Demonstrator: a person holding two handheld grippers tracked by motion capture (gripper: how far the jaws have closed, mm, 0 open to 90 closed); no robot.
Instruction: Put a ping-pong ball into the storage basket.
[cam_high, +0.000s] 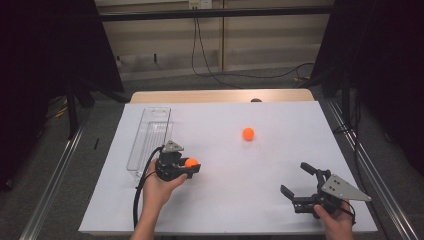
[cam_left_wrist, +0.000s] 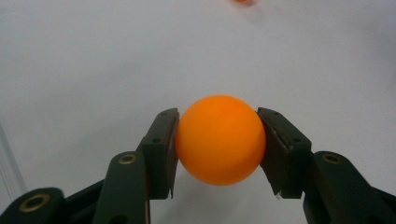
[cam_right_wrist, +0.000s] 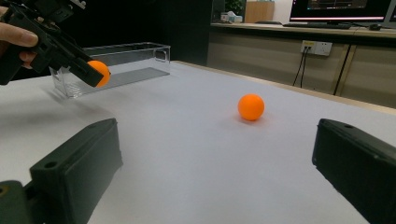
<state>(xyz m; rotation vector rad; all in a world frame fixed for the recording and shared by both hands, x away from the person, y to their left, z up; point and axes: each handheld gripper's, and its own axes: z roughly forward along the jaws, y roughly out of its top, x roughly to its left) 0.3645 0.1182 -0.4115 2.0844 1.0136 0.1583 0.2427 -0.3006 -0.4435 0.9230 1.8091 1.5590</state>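
white table covering (cam_high: 280, 150) is spread under everything, and a clear plastic bin (cam_high: 150, 135) is set on it just behind and to the far side of the left gripper (cam_high: 192, 164). that gripper is held by a hand (cam_high: 157, 190) and its jaws are clamped on an orange ball (cam_left_wrist: 219, 139), which is pinched squarely between the two pads and lifted slightly off the surface, as is suggested by the shadow beneath it, though contact cannot be fully ruled out. the right gripper (cam_high: 295, 181) is held low near the table's near edge, well apart from the left one, with its jaws spread wide and nothing between them. a second orange ball (cam_right_wrist: 251, 107) is seen lying loose on the covering, ahead of those spread jaws and roughly centred between them, well beyond their tips.
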